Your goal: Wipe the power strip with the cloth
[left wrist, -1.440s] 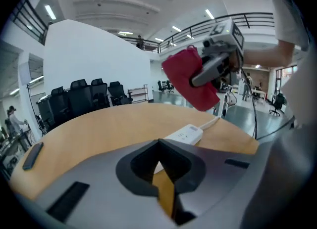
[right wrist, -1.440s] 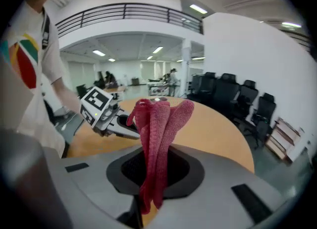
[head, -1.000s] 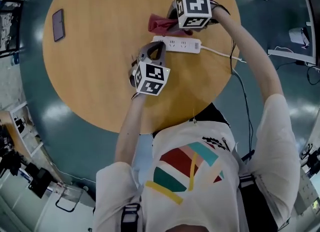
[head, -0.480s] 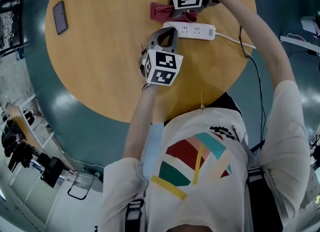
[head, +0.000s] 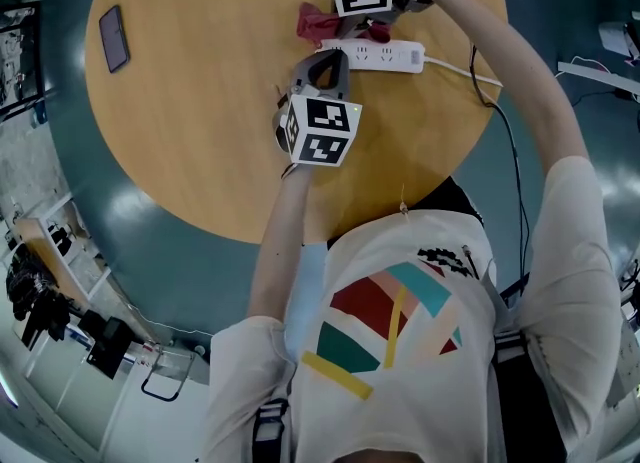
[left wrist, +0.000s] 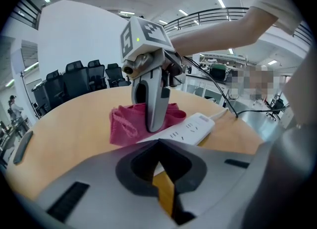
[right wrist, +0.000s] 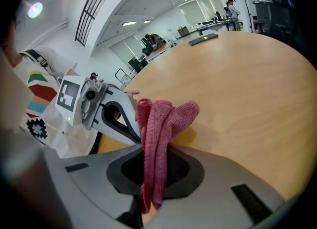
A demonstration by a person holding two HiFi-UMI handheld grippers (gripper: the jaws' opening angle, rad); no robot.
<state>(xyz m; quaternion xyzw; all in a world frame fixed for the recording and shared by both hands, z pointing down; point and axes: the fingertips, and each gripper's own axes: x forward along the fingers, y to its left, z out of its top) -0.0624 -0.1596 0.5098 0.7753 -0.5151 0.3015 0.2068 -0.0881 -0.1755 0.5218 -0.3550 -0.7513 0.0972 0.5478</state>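
Where right tongs (right wrist: 148, 173) pinch it, knitted pink cloth (right wrist: 166, 119) bunches softly.

Even overhead ceiling-strip lighting, soft shadows; heavy fisheye curvature, dark vignetted corners; close foreground slightly blurred

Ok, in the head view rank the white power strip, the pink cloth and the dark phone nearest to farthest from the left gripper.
1. White plastic power strip, at the left gripper's tips.
2. Pink knitted cloth, just beyond the strip.
3. Dark flat phone, far to the left.
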